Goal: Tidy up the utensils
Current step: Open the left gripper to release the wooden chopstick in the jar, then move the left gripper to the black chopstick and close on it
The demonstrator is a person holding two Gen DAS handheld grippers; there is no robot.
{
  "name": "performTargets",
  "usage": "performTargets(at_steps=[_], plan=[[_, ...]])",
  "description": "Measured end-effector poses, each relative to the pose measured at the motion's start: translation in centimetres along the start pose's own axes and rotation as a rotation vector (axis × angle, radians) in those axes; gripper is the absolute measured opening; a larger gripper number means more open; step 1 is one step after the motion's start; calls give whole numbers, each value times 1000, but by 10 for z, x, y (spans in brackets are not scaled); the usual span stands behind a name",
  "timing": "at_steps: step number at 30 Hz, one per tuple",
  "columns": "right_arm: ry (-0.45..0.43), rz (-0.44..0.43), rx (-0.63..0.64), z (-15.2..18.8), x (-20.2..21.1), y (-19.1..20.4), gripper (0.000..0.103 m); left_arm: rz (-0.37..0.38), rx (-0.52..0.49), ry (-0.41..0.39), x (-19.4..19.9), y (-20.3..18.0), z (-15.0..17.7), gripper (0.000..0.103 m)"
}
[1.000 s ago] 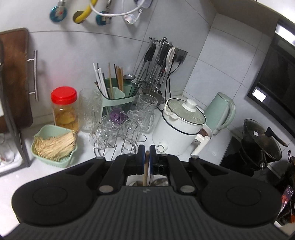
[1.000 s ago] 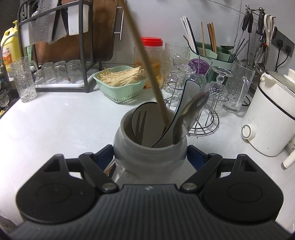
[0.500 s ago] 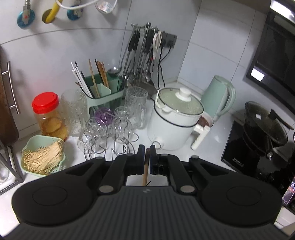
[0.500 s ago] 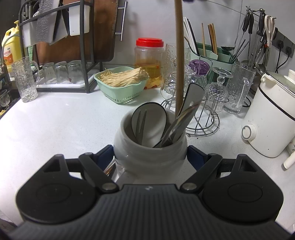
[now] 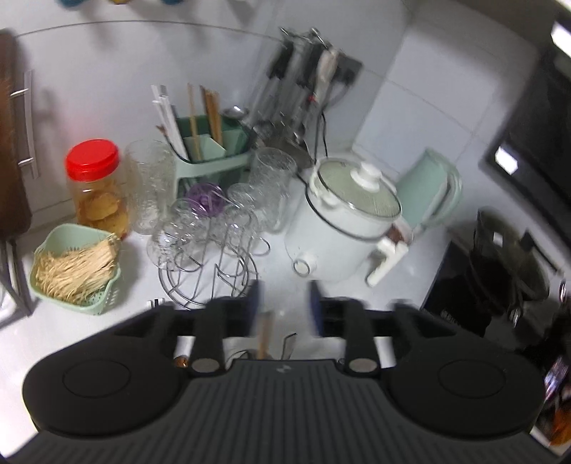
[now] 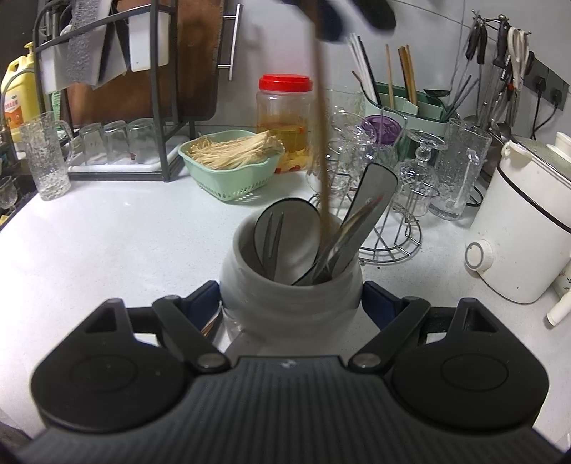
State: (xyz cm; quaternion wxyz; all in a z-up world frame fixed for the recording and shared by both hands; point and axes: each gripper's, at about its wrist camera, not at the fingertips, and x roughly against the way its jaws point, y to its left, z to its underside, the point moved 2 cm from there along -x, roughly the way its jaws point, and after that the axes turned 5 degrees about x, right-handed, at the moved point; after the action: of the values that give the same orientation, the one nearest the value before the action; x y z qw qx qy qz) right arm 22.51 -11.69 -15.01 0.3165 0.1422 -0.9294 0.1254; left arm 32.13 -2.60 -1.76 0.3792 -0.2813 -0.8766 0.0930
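My right gripper [image 6: 291, 301] is shut on a grey ceramic utensil jar [image 6: 289, 289] that stands on the white counter. In the jar are a fork [image 6: 273, 242], a dark spatula [image 6: 296, 228] and metal spoons [image 6: 360, 228]. A thin wooden stick [image 6: 321, 142] stands nearly upright with its lower end in the jar. Above it, blurred at the top of the right wrist view, is my left gripper [image 6: 339, 18]. In the left wrist view, the left gripper [image 5: 284, 307] has its jaws opening. The stick [image 5: 264, 335] shows just below the left pad, with a wide gap to the right pad.
Behind the jar stand a green basket of pale strands [image 6: 232, 164], a red-lidded jar [image 6: 285, 114], a wire rack of glasses [image 6: 385, 200] and a green cutlery caddy [image 6: 410, 103]. A white cooker [image 6: 517, 232] is at the right, a dish rack [image 6: 117, 107] at the left.
The left jaws have parted and let go of the wooden stick, which went from leaning to nearly upright in the jar. The right gripper and jar have stayed still.
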Motion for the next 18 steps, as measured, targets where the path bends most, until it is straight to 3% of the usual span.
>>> performTargets(at_steps=[5, 10, 18], plan=[[3, 26, -24, 2, 0, -8, 88, -31, 78, -68, 29, 16, 6, 50], [5, 44, -46, 4, 0, -17, 88, -91, 205, -87, 48, 47, 28, 50], [10, 54, -53, 10, 4, -30, 88, -186, 370, 68, 18, 91, 86, 49]])
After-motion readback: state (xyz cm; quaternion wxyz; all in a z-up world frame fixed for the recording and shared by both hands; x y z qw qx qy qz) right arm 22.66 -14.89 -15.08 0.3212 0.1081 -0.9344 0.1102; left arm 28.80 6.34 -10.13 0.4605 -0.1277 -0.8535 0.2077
